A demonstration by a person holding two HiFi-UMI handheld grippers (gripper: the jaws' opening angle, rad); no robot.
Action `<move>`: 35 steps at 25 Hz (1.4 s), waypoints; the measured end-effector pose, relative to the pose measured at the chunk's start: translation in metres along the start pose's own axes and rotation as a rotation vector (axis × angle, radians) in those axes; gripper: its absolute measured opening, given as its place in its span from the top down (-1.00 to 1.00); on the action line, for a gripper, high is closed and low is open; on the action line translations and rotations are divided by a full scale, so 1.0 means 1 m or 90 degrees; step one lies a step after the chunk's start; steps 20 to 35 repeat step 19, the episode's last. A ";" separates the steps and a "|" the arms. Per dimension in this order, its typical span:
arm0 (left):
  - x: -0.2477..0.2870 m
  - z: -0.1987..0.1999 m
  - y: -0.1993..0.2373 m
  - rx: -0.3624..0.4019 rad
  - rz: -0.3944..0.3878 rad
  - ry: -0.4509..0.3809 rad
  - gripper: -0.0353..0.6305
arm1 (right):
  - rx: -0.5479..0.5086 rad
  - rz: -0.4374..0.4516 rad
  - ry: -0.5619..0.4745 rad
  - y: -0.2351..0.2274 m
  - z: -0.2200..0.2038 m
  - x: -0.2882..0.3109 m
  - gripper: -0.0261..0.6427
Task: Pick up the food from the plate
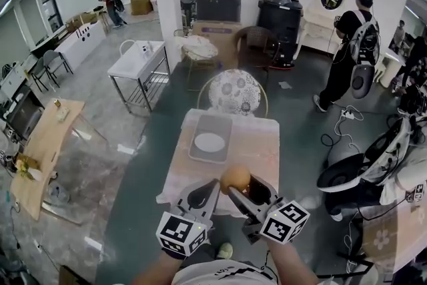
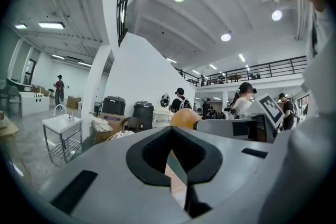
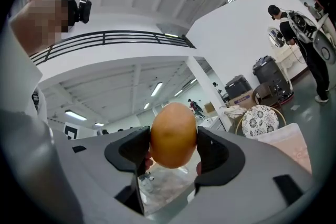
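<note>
Right claw (image 3: 173, 148) is seen pinched on the food (image 3: 173, 132), a round orange-brown piece gripped by its sides between the two dark pads. Left claw (image 2: 170, 131) is pressed together, with nothing held between its jaws. The food is carried in the air over the near end of the bench (image 1: 267, 143), well apart from the plate (image 1: 209, 142), which lies bare on a grey tray (image 1: 223, 122) farther out. The pick-up is therefore judged to be done, and no further step is named by the task. The plate and tray are shown only in the head view and are absent from both gripper views. The contact of the pads on the food is made plain only in the right gripper view. In the left gripper view, only the top of the food is glimpsed beyond the left claw.
</note>
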State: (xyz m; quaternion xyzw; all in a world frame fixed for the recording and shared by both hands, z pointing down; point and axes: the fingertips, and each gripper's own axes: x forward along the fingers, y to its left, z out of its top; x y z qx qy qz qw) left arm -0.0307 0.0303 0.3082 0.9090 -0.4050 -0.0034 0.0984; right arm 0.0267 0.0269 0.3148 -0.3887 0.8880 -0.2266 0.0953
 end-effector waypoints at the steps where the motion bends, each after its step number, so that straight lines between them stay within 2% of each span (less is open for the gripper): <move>1: 0.000 0.001 -0.001 0.003 0.003 -0.002 0.88 | -0.003 0.001 0.000 0.000 0.001 -0.001 0.13; 11: -0.003 0.008 -0.008 0.017 0.021 -0.014 0.88 | -0.012 0.006 -0.007 0.001 0.007 -0.014 0.13; 35: -0.003 0.005 -0.016 0.015 0.021 -0.016 0.88 | -0.011 0.001 -0.001 -0.001 0.002 -0.022 0.13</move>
